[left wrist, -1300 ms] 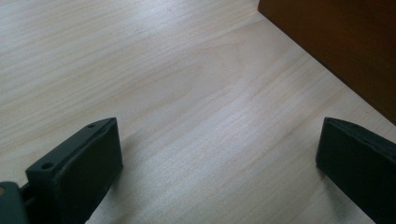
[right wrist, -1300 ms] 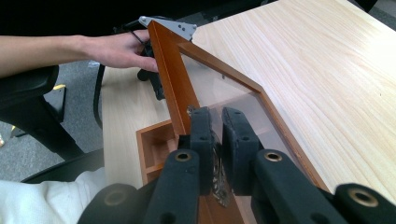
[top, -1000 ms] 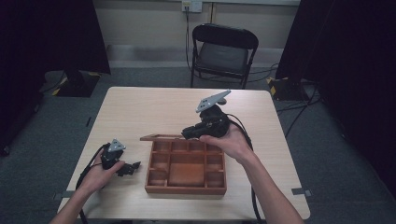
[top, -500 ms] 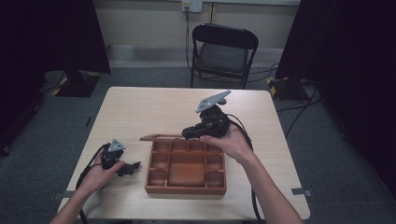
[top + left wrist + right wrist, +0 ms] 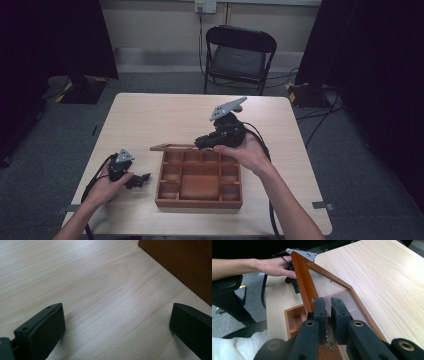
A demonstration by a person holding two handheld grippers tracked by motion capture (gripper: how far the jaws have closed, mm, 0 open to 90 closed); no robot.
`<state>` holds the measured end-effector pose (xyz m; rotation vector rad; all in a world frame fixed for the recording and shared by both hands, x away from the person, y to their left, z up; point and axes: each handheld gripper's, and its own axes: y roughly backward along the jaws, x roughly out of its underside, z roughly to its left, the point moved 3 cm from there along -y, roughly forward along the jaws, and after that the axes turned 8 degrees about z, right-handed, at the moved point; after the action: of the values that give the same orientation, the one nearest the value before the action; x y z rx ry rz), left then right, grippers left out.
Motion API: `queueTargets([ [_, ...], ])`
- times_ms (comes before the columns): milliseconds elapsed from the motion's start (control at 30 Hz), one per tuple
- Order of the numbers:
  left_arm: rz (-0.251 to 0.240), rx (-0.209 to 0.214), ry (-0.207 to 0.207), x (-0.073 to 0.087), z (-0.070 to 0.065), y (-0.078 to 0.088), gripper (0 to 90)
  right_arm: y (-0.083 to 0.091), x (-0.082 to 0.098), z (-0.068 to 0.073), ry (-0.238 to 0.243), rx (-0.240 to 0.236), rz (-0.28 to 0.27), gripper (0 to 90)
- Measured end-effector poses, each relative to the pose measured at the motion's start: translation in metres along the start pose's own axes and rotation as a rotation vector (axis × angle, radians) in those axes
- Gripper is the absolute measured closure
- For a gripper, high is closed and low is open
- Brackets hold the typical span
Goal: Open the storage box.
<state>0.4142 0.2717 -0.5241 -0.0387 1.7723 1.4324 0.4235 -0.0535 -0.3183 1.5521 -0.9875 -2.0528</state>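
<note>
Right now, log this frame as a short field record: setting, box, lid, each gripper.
setting: light wooden table, folding chair behind it
box: wooden compartment box, open, compartments look empty
lid: glass-paned lid, raised on edge
right gripper: shut on the lid's pane
left gripper: open, on the table beside the box

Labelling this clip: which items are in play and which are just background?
In play: wooden compartment box; its glass-panelled lid, raised and clamped by the right gripper; left gripper, open, beside the box.

Background: folding chair; table; floor cables.
</note>
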Motion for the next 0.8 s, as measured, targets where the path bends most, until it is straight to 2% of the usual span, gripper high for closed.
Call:
queueTargets([
  [800, -0.001, 0.001, -0.001, -0.0002, 0.0, -0.0001, 0.0, 0.0008, -0.002, -0.0007, 0.003, 0.008, 0.006, 83.8],
])
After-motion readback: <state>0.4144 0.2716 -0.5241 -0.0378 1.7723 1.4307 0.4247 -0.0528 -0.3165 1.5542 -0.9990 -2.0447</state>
